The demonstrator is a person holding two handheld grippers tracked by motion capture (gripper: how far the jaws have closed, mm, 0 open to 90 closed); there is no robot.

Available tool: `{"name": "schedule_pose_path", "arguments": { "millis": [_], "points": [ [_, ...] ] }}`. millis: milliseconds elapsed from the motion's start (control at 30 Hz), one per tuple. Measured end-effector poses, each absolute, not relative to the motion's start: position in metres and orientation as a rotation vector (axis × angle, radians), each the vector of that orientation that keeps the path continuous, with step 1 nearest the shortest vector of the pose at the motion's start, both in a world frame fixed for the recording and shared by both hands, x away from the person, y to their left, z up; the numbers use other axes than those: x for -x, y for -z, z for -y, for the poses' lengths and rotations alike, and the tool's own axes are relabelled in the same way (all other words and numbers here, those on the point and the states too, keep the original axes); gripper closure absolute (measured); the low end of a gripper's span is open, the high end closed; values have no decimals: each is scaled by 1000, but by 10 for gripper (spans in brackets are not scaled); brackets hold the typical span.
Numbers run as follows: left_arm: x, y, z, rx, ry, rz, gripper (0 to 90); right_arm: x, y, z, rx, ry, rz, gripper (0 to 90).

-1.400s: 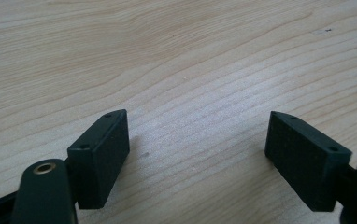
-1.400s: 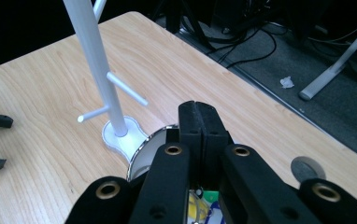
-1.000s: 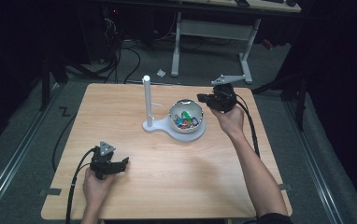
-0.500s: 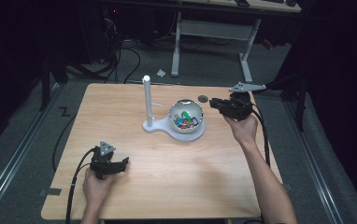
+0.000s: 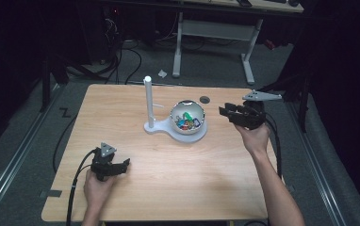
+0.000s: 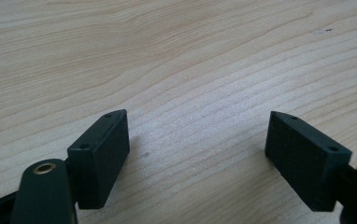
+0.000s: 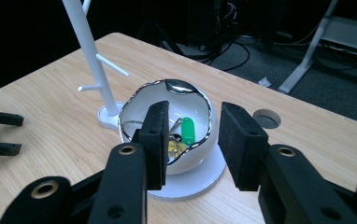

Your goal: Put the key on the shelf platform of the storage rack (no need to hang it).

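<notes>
A shiny bowl (image 5: 187, 120) holding several coloured key tags sits on a white round base mid-table, beside a white post (image 5: 147, 101) with side pegs. My right gripper (image 5: 223, 113) hovers just right of the bowl and points at it. Its jaws have just been opening and nothing is between them. In the right gripper view, the right gripper (image 7: 193, 135) frames the bowl (image 7: 139, 112) and a green tag (image 7: 186, 130). My left gripper (image 5: 125, 165) rests open at the near left, with bare wood between the jaws of the left gripper (image 6: 197, 140).
A round cable hole (image 5: 205, 99) lies in the wooden table (image 5: 121, 113) behind the bowl. The post (image 7: 90, 51) rises left of the bowl, and the left gripper (image 7: 3, 133) shows at the far left. Desk legs and cables stand beyond the far edge.
The right gripper has moved right and nearer, from behind the bowl to its right side, and its jaws have parted. The left gripper has stayed put.
</notes>
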State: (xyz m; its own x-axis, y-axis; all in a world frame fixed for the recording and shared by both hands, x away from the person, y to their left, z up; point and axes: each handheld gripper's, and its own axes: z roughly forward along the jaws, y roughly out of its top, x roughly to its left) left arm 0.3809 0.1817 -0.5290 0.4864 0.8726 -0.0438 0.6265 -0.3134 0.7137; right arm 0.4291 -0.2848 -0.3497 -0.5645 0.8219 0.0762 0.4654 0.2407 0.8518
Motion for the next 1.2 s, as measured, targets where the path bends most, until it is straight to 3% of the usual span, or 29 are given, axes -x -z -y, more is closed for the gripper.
{"name": "schedule_pose_path", "arguments": {
  "millis": [1200],
  "points": [
    [-381,529,-182,-2054,-464,-1231,224,-355,345,321,-1196,-1269,-2017,604]
  ]
}}
